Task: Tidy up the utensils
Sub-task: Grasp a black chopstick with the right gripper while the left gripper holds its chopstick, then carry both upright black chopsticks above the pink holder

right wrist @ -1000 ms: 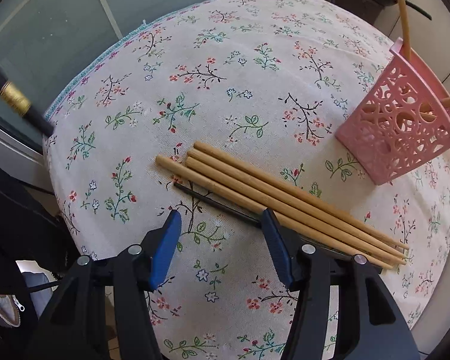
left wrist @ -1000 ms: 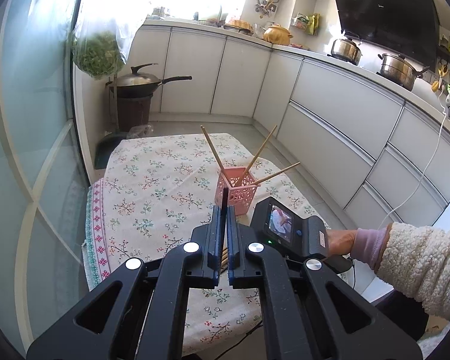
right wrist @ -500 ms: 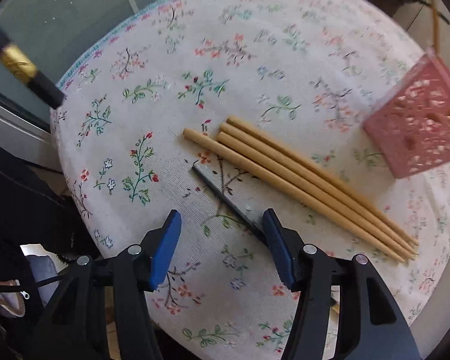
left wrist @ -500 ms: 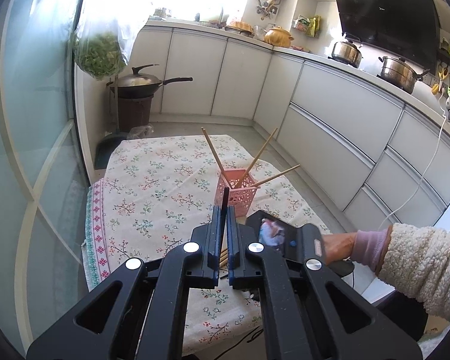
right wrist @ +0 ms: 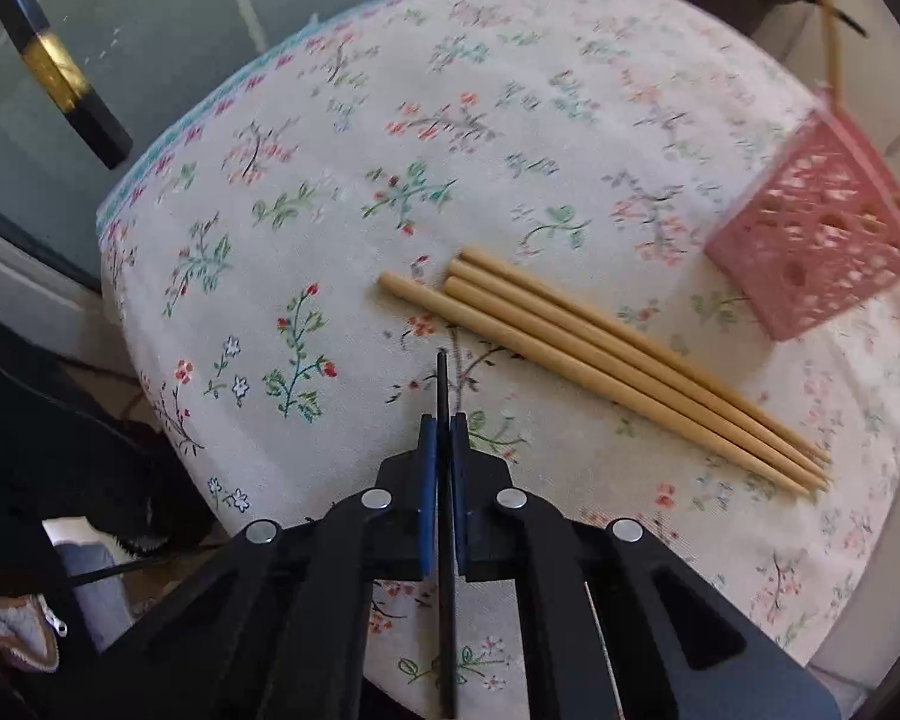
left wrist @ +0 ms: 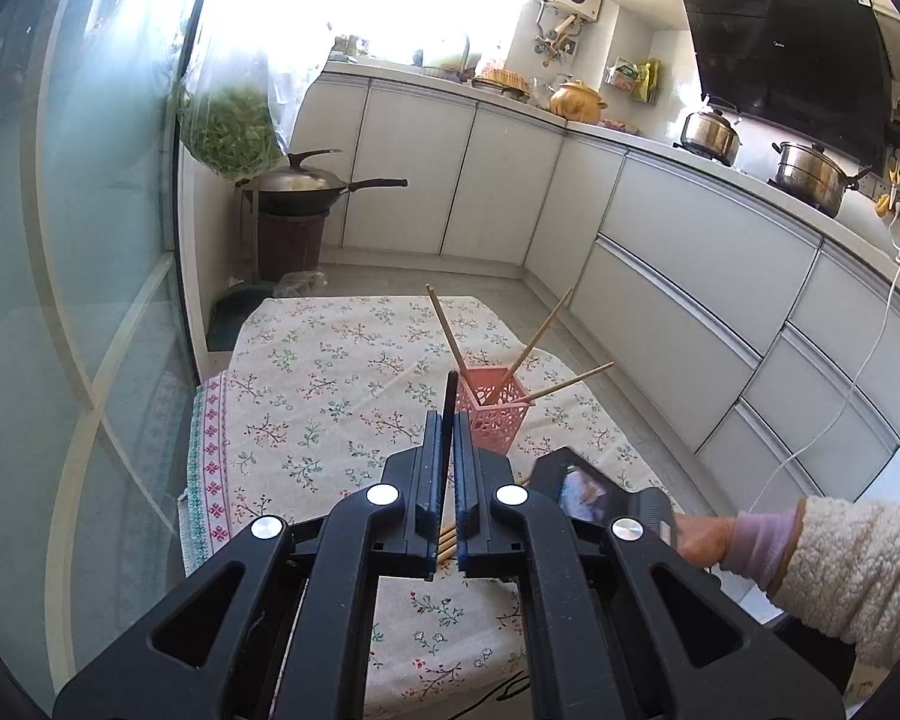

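My left gripper (left wrist: 447,420) is shut on a black chopstick (left wrist: 449,396) that sticks up past its tips, held above the table's near end. My right gripper (right wrist: 443,420) is shut on another thin black chopstick (right wrist: 443,384), just above the cloth. Several wooden chopsticks (right wrist: 600,354) lie side by side on the floral tablecloth (right wrist: 390,180), to the right of the right gripper. A pink lattice holder (left wrist: 491,414) stands on the table with three wooden chopsticks (left wrist: 444,330) leaning in it; it also shows in the right wrist view (right wrist: 816,240).
The left-held black chopstick with a gold band (right wrist: 60,72) shows at the upper left of the right wrist view. A glass door (left wrist: 60,300) runs along the table's left. White kitchen cabinets (left wrist: 690,252) stand to the right, and a wok (left wrist: 306,186) on a stand lies beyond the table.
My right gripper has closed on the black chopstick that lay beside the wooden ones and lifted it off the cloth. The left gripper has stayed shut on its chopstick, almost still.
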Demonstrator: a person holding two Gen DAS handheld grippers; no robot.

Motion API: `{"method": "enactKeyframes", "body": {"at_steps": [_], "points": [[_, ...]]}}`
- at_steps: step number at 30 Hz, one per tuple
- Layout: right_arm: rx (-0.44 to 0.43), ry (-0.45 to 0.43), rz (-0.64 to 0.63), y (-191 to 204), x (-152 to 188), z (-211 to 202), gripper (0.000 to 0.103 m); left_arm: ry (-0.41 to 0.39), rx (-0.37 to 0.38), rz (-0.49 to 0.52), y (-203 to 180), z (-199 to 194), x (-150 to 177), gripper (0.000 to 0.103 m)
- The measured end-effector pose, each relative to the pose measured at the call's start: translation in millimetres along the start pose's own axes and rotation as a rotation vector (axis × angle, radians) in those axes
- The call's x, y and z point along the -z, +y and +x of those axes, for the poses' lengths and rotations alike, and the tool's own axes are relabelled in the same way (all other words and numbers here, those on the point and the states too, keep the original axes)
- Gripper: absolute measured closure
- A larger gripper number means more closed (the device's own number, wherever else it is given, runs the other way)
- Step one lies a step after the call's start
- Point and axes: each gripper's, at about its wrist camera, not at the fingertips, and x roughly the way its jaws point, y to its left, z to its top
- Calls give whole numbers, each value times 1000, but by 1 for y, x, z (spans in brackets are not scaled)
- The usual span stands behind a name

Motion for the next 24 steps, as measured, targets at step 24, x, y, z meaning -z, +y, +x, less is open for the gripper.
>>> {"method": "enactKeyframes", "body": {"at_steps": [24], "points": [[23, -715, 577, -65, 63, -291, 99, -134, 44, -94, -41, 12, -70, 100]]}}
